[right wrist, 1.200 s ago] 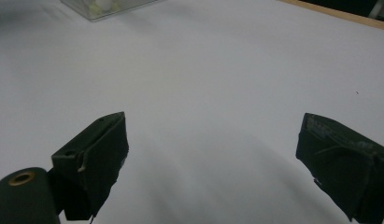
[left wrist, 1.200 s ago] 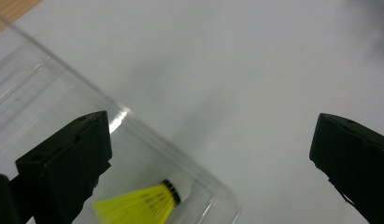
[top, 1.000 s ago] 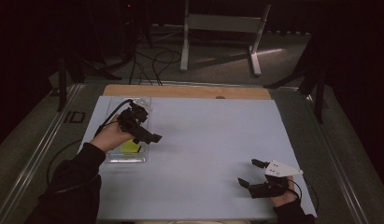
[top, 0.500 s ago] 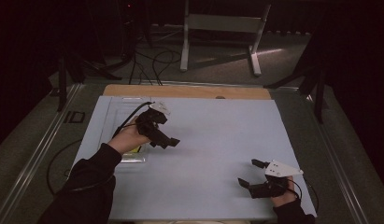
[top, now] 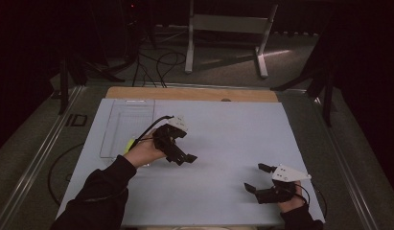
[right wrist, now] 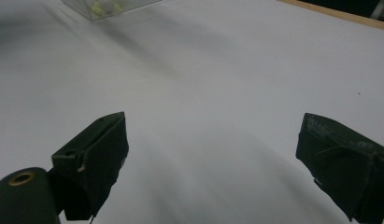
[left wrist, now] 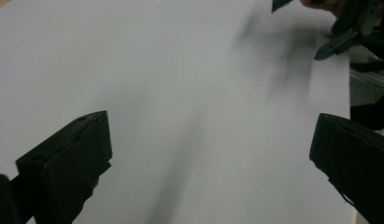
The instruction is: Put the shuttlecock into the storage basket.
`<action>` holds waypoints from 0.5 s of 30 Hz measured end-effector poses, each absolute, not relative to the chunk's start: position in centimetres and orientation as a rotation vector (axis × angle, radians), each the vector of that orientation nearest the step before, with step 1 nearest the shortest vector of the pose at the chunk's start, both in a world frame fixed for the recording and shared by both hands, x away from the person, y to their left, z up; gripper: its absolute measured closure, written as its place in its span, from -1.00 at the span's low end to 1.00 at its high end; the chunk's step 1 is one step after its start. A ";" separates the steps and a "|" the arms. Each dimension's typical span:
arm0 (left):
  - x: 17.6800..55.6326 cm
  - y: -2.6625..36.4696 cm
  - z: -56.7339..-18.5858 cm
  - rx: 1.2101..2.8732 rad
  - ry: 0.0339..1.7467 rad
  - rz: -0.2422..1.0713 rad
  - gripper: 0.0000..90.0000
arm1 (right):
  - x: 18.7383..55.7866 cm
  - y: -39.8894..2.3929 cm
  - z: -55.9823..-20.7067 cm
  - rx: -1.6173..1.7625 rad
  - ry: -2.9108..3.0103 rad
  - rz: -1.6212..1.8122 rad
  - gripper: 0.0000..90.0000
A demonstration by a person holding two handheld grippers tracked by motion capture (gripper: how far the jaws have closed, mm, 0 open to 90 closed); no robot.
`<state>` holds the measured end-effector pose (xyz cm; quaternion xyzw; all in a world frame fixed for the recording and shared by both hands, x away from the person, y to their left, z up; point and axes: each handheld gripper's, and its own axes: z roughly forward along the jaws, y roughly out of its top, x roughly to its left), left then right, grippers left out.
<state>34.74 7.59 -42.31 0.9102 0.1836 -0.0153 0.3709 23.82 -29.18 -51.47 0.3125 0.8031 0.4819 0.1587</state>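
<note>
My left gripper [top: 184, 157] hovers over the white table mat [top: 223, 134], just right of a clear plastic tray [top: 119, 125]. Its jaws stand wide apart with nothing between them [left wrist: 208, 158]. A small yellow object [top: 129, 143] lies at the tray's near end, partly hidden by the hand. My right gripper [top: 255, 177] rests near the front right of the mat, open and empty [right wrist: 213, 158]. In the right gripper view the tray [right wrist: 110, 6] sits far off at top left with yellow pieces inside. The left gripper view catches the right gripper [left wrist: 341, 35] at its top right.
A wooden strip [top: 192, 93] runs along the mat's far edge. Beyond the table stand a metal frame [top: 225, 28] and cables on the floor [top: 156, 62]. Metal rails [top: 41, 153] flank the table on both sides.
My left gripper has moved right, off the tray and out over the mat toward the middle. The right gripper has stayed where it was.
</note>
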 end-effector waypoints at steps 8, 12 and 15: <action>33.2 7.2 -43.8 2.324 0.425 -0.049 -1.00 | 23.8 -29.2 -51.5 0.889 2.299 1.376 -0.80; 32.4 7.2 -44.8 2.320 0.409 -0.063 -1.00 | 23.8 -29.2 -51.4 0.885 2.293 1.379 -0.80; 31.8 7.3 -45.6 2.332 0.408 -0.058 -1.00 | 23.8 -29.2 -51.4 0.886 2.291 1.379 -0.80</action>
